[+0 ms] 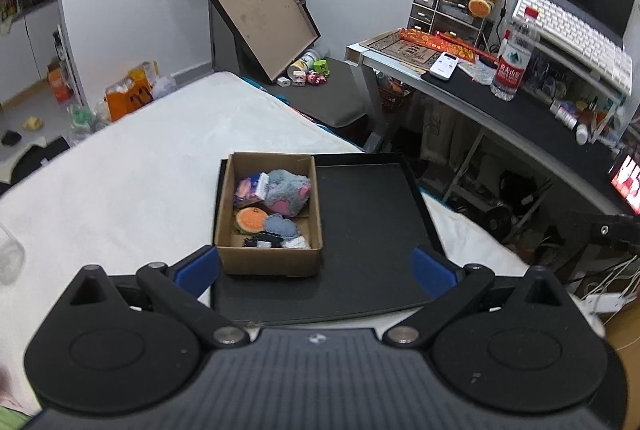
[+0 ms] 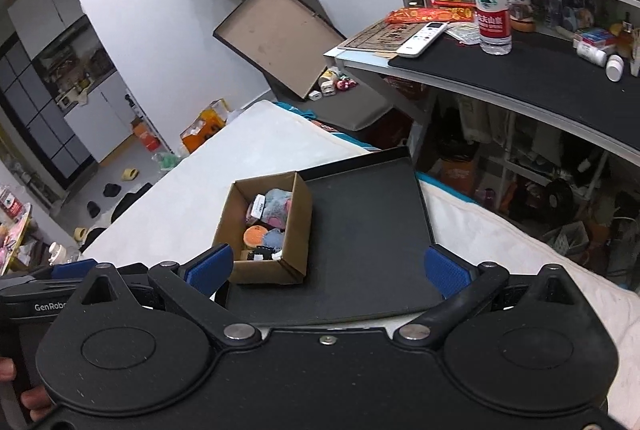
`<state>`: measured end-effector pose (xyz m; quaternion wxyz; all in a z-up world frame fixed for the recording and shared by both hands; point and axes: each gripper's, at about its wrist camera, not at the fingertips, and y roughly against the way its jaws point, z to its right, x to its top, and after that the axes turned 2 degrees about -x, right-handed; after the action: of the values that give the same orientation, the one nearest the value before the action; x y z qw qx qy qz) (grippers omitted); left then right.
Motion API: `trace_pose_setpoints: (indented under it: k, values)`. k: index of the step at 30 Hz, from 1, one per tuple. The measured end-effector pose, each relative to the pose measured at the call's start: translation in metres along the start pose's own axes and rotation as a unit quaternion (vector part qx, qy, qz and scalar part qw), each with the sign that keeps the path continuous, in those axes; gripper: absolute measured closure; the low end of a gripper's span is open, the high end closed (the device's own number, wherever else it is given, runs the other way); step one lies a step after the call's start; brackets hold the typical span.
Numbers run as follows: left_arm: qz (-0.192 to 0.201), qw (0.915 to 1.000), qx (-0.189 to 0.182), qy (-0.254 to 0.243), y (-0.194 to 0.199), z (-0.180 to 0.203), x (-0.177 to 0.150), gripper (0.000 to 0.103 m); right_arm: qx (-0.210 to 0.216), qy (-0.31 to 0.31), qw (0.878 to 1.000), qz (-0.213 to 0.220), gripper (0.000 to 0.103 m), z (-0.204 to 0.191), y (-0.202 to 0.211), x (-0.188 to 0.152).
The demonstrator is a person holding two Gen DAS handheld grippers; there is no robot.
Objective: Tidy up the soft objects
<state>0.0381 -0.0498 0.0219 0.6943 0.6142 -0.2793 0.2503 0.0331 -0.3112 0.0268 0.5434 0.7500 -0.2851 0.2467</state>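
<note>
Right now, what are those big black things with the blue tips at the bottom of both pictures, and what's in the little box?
Those are two claws that a person holds, one in each hand, like big tongs. Each claw has a camera looking forward along its fingers, so one picture comes from the left claw and one from the right claw. The blue tips are the finger pads. Both claws are spread open and hold nothing.

In front of them a black tray lies on a white bed. At the tray's left side sits a cardboard box. Inside are soft things: a fluffy blue-and-pink sock, an orange round plush and a few more I can't make out.
</note>
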Motion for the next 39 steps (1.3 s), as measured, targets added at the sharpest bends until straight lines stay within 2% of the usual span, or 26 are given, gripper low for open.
trace_pose_setpoints:
  k: [3, 20, 32, 39]
  values:
    - [0.002, 1.0, -0.01, 0.001, 0.003, 0.002, -0.002, 0.001, -0.03, 0.003, 1.0, 0.002, 0.0, -0.003, 0.002, -0.005]
    - [0.002, 0.9997, -0.022, -0.008, -0.001, 0.024, -0.02, 0.001, -0.047, 0.004, 0.999, 0.002, 0.0, -0.019, 0.002, -0.028]
    - [0.003, 0.9997, 0.003, -0.023, -0.008, 0.037, -0.027, 0.001, -0.068, 0.012, 0.998, 0.002, 0.0, -0.021, -0.006, -0.032]
    - [-0.007, 0.9999, 0.002, -0.01, -0.015, 0.034, -0.026, 0.001, -0.081, 0.029, 0.996, 0.005, 0.0, -0.024, -0.006, -0.034]
